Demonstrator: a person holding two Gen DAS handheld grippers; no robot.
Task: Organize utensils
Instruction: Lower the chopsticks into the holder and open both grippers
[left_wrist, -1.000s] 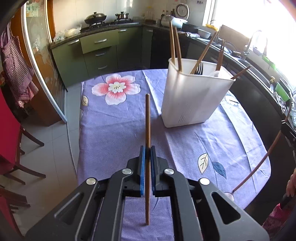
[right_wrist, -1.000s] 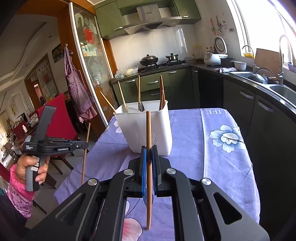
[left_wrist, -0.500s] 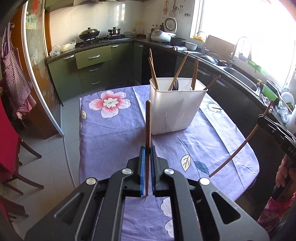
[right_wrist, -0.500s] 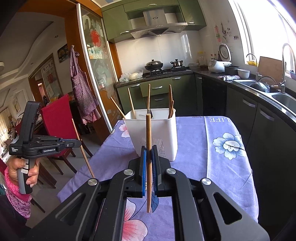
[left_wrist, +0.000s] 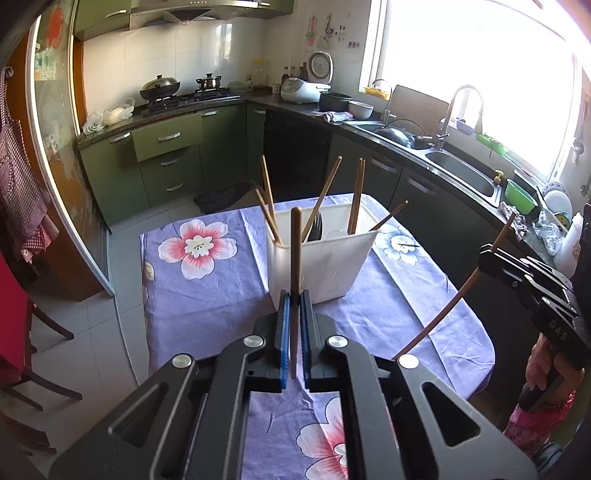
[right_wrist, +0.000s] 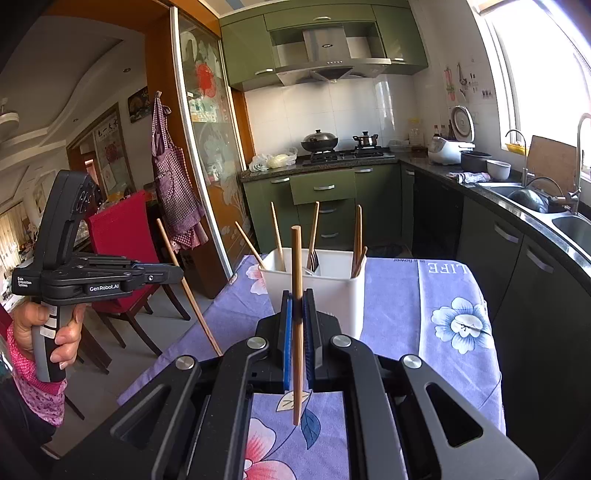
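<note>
Left gripper (left_wrist: 292, 332) clamped on a chopstick (left_wrist: 295, 258), right gripper (right_wrist: 298, 343) pinching another chopstick (right_wrist: 296, 295). Both held upright, probably for dropping tip-first into the white holder (right_wrist: 325, 291) just ahead, already bristling with chopsticks. Purple flowered tablecloth (left_wrist: 207, 295) below.

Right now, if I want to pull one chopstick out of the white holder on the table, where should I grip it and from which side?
Grip the bare upper shaft of a chopstick that stands apart from the others, just above the rim of the white holder. Come from above: the lower ends are hidden inside the holder's walls, and the sticks lean outward, so match the lean and pull along the stick. Both hand-held grippers already hold a chopstick each.
</note>
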